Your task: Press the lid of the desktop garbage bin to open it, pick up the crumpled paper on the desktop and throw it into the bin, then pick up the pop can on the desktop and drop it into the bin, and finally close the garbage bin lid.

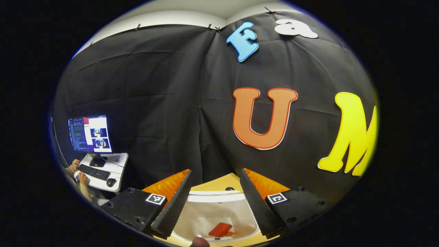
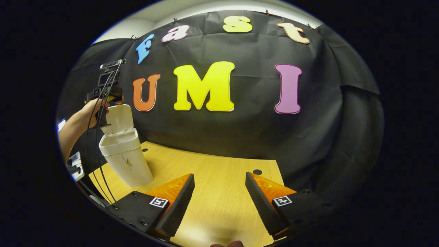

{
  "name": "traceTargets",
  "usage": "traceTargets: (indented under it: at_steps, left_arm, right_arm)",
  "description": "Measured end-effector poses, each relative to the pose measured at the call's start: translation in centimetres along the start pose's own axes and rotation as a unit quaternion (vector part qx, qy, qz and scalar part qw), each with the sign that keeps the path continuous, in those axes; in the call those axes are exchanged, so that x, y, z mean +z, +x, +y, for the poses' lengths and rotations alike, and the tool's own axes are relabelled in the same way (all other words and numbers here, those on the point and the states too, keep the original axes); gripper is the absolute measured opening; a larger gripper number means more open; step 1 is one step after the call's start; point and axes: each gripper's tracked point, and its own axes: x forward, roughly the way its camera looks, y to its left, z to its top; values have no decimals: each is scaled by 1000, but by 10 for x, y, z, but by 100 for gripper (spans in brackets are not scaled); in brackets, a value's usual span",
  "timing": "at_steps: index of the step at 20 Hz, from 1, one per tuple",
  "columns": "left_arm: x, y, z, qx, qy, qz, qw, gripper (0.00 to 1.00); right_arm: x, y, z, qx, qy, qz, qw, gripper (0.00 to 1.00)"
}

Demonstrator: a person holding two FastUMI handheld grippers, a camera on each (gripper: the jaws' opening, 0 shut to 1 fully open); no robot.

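Where black cloth backs the wooden table (image 2: 219, 178), the white bin (image 2: 125, 157) stands with its lid (image 2: 118, 118) up. Inside lies the can (image 1: 220, 229). Left gripper (image 1: 216, 206) and right gripper (image 2: 219, 202) both gape, grasping nothing.

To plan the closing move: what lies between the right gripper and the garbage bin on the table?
In the right gripper view, only bare wooden table lies between the right gripper and the garbage bin, whose lid stands open.

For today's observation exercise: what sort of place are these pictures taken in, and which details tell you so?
Probably a recording booth or lab, not a home: black cloth wall, a bare wooden table with a white desktop bin, and a person at a computer monitor.
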Motion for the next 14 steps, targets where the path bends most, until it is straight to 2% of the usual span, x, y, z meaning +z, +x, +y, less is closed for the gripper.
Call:
traceTargets:
  at_steps: [5,9,11,14]
  left_arm:
    - [-40,-20,-9,-11,-17,-8,1000,93]
    - [-88,-24,-10,-12,-16,39,999,95]
    - [-98,-24,-11,-17,-22,36,999,95]
    - [-115,-23,-12,-18,0,42,999,94]
  right_arm:
    - [-10,-12,-5,3,-19,8,1000,95]
    - [-10,-17,-19,-14,-9,8,1000,95]
    - [-12,-18,-23,-19,-6,11,1000,95]
    - [-14,-20,-22,-23,-3,15,1000,94]
